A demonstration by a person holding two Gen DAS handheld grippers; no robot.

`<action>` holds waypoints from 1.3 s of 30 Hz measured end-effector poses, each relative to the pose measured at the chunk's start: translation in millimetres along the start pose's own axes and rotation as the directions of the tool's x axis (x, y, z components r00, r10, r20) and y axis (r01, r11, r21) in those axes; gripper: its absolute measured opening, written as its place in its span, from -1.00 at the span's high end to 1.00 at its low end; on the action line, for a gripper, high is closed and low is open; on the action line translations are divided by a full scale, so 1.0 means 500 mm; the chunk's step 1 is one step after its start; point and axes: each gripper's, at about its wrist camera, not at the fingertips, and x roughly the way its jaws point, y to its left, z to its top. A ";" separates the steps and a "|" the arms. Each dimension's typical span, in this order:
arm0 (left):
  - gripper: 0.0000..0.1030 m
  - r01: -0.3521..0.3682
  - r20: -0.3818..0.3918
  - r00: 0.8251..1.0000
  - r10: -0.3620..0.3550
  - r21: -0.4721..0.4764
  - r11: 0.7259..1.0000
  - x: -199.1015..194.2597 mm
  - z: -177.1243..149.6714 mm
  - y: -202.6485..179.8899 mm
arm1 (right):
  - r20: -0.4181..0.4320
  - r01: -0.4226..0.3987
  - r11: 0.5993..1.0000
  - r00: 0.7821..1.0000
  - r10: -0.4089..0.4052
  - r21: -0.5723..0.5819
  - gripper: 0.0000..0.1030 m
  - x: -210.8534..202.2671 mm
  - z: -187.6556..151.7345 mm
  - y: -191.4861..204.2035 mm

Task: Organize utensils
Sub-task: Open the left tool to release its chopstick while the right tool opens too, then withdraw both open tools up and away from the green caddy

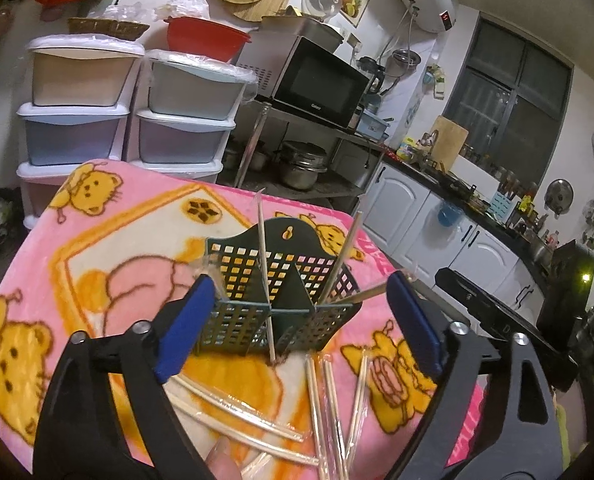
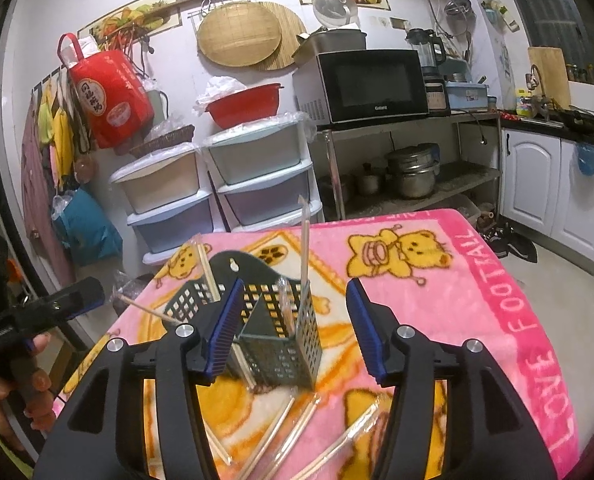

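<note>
A dark green perforated utensil holder (image 1: 281, 300) (image 2: 273, 332) stands on the pink bear-print blanket (image 1: 109, 240) (image 2: 477, 280), with a divider inside. A few wrapped chopsticks (image 1: 263, 260) (image 2: 304, 248) stand in it. Several more wrapped chopsticks (image 1: 329, 404) (image 2: 297, 432) lie loose on the blanket in front of the holder. My left gripper (image 1: 297, 308) is open and empty, its blue pads either side of the holder. My right gripper (image 2: 293, 320) is open and empty, just above and in front of the holder. The left gripper's body (image 2: 41, 312) shows at the right view's left edge.
Stacked plastic drawers (image 1: 129, 120) (image 2: 225, 184) stand behind the table. A metal rack holds a microwave (image 2: 373, 84) and pots (image 2: 413, 172). White kitchen cabinets (image 2: 557, 184) and a counter run along the right. The blanket's far edge drops off toward the drawers.
</note>
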 end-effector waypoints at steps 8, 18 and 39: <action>-0.79 -0.012 0.006 1.000 0.012 0.001 1.000 -0.020 -0.019 0.005 | -0.029 -0.007 1.000 1.000 0.007 -0.002 -0.05 -0.011 -0.032 0.000; -0.79 -0.030 -0.006 1.000 0.030 0.002 1.000 -0.031 -0.044 0.021 | -0.078 -0.016 1.000 0.997 0.014 -0.024 -0.08 -0.013 -0.067 0.004; -0.79 -0.055 -0.144 0.988 0.057 0.017 0.998 -0.004 -0.136 0.053 | -0.180 -0.020 0.998 0.984 0.010 -0.055 -0.09 0.017 -0.120 0.007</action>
